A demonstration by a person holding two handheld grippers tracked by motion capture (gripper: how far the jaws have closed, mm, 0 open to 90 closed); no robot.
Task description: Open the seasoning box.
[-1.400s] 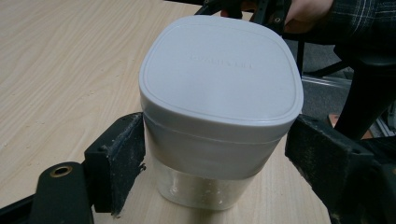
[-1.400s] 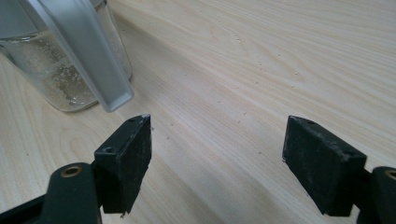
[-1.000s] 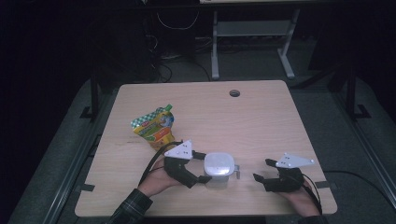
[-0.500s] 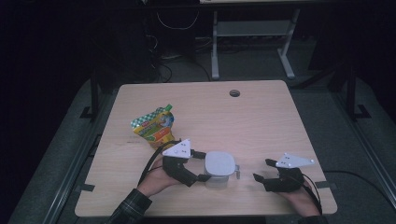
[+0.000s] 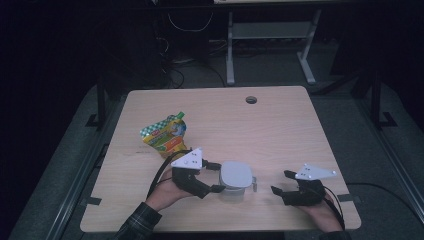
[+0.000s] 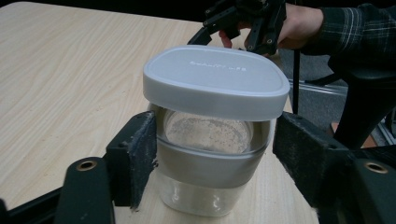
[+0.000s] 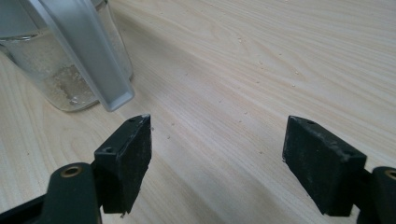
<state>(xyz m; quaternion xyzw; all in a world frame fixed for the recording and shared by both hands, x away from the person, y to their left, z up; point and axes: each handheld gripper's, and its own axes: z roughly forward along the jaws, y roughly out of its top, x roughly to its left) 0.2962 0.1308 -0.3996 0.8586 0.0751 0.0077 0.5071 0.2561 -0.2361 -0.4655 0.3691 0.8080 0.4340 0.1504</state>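
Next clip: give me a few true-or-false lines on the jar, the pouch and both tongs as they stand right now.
1. The jar stands between the jaws of the left tongs. True; those jaws have just been closing, with a gap showing at one side.
2. The jar has no lid. False: a grey lid sits on it.
3. The right tongs hold the pouch. False: their jaws stand open over bare table, and the pouch lies apart on the left.
4. The jar is clear, with a little pale stuff inside. True.
5. The pouch lies farther from the person than the jar. True.
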